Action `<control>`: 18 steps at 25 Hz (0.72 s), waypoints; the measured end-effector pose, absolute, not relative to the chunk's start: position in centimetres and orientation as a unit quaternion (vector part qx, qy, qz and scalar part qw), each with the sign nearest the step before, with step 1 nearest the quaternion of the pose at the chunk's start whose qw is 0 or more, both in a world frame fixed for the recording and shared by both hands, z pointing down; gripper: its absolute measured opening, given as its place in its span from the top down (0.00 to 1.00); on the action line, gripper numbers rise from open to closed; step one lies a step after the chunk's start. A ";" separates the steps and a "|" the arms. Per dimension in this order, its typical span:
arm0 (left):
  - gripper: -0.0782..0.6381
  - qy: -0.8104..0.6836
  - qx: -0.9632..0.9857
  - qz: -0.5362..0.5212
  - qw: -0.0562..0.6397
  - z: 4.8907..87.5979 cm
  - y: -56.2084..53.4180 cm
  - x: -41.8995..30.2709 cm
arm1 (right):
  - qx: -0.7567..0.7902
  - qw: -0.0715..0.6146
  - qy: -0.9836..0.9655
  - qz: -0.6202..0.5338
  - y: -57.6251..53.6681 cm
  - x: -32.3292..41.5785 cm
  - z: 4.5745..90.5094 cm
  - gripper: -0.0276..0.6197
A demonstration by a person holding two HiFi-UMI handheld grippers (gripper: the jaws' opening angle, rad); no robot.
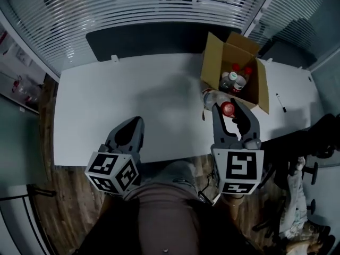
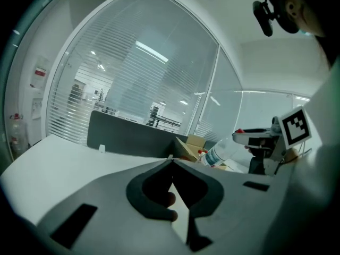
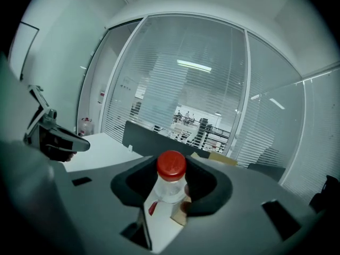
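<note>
Overhead, the head view is showing the right tongs (image 1: 228,106) clamping a clear plastic bottle with a red cap (image 1: 214,98) by its neck. The bottle is tilting over the white desk (image 1: 133,84), just beside the open brown cardboard box (image 1: 212,57) where other red-capped bottles (image 1: 237,79) are lying. I cannot tell whether its base is touching the desk. The left tongs (image 1: 133,125) are hovering near the desk's front edge, well apart from the box.

The left gripper view is showing the left tongs (image 2: 171,162) pressed together on nothing, with the bottle (image 2: 223,152) off to the right.

The right gripper view is showing the right tongs (image 3: 172,169) squeezing the bottle (image 3: 170,187) just under its cap.

Gripped only at that narrow neck, the bottle is likely risking a swing or slip if the squeeze eases. Its body is also sitting close enough to the box wall to snag.
</note>
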State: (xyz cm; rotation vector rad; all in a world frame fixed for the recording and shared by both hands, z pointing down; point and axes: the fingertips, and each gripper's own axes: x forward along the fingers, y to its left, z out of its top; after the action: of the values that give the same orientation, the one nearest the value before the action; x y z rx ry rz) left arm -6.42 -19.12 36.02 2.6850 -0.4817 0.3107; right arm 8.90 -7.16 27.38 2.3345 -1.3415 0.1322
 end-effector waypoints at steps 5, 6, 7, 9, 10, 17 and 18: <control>0.88 -0.207 0.951 0.114 0.199 36.6 -20.8 -8.8 | 0.821 0.225 -0.523 0.050 -10.7 7.2 28.5 0.69; 0.88 -0.213 0.950 0.114 0.200 36.7 -21.1 -9.3 | 0.816 0.225 -0.530 0.050 -11.4 6.8 28.7 0.69; 0.88 -0.220 0.948 0.113 0.200 36.7 -21.4 -9.8 | 0.811 0.226 -0.538 0.051 -12.1 6.4 28.9 0.69; 0.88 -0.235 0.944 0.109 0.202 36.7 -22.1 -10.8 | 0.801 0.226 -0.553 0.051 -13.4 5.6 29.3 0.69; 0.88 -0.243 0.943 0.108 0.202 36.7 -22.4 -11.2 | 0.795 0.226 -0.560 0.051 -14.0 5.3 29.5 0.69; 0.88 -0.293 0.928 0.098 0.208 37.0 -24.2 -14.4 | 0.753 0.229 -0.614 0.054 -18.0 2.5 30.8 0.69; 0.88 -0.299 0.926 0.097 0.208 37.0 -24.3 -14.8 | 0.747 0.231 -0.621 0.055 -18.5 2.0 31.0 0.69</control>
State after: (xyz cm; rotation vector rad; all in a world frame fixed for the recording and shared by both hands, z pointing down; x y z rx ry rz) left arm -14.85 -24.33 37.03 2.5773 -0.8325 0.2705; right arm 2.03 -18.54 31.03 2.0539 -1.7093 0.1517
